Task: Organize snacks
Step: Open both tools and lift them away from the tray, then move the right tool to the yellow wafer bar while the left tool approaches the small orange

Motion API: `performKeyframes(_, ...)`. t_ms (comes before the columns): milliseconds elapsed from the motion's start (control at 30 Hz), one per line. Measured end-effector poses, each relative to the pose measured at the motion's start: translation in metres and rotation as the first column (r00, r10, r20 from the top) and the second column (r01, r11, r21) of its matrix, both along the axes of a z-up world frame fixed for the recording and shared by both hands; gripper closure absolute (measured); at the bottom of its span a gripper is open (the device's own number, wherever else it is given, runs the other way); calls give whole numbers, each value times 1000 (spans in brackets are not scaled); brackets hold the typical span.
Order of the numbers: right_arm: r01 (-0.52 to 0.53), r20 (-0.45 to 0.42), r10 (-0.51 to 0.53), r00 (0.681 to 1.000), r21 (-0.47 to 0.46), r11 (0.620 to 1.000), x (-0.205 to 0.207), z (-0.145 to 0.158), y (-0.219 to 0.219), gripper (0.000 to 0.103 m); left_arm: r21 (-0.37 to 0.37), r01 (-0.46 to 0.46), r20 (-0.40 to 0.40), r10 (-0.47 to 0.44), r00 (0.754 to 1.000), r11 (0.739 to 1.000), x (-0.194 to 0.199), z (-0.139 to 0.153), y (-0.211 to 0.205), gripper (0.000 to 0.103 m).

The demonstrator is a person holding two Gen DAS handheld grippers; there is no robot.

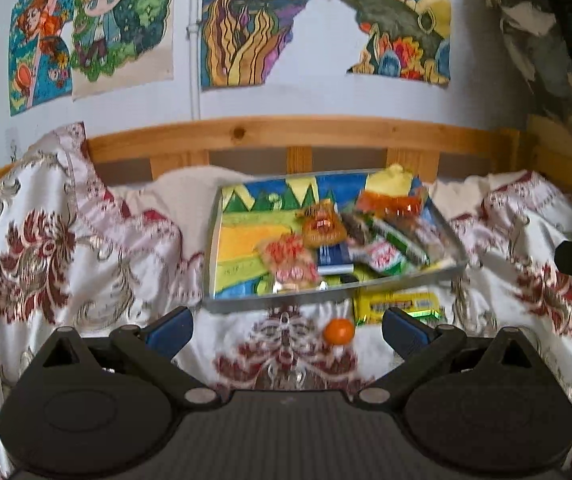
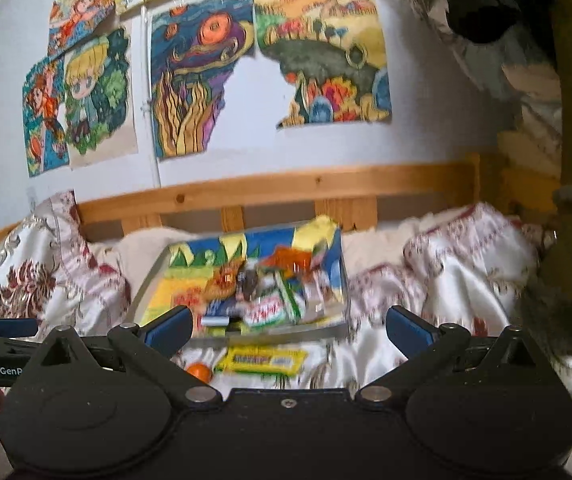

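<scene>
A metal-rimmed tray with a bright painted floor sits on a white bedspread patterned in dark red and gold. Its long axis runs left to right, and it tilts so its far edge rises toward the wooden bed rail. The snacks crowd its right half. An orange round-faced packet lies near the middle, with a pink-and-red packet nearer and left of it. A green-and-white wrapper points its long axis from far-left to near-right, and a blue packet lies between. A yellow-and-orange bag stands at the far right corner. Printing on these wrappers is too blurred to read.

Outside the tray, just in front of its near rim, a yellow bar lies with its long axis left to right. It carries dark lettering that cannot be made out in either view. A small orange ball-shaped sweet or fruit rests on the bedspread near the bar, to its left.

The left gripper hovers above the bedspread, its jaws spread wide and holding nothing, the orange piece between its blue fingertips. The right gripper is likewise spread wide and empty, facing the tray, with the bar and orange piece below it. At the left edge of the right wrist view, the other gripper's body shows the letters "GenP". Coloured drawings hang on the wall behind.
</scene>
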State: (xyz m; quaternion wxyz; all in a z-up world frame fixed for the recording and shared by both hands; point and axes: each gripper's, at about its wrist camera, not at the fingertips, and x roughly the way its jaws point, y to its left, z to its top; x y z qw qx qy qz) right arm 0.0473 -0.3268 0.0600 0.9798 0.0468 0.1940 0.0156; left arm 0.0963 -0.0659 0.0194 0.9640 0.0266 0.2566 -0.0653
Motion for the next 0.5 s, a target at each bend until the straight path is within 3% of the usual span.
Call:
performKeyframes(267,4,-91,-9,996,-60,998,-5,-13,12,1,-8,24,-69,-24,997,1000,-6,-19,13,1)
performKeyframes(500,-25,-187,18,982,-35,999,8,-24,17,1,14,44,-118,-42,992,999,-3,-34,21,1)
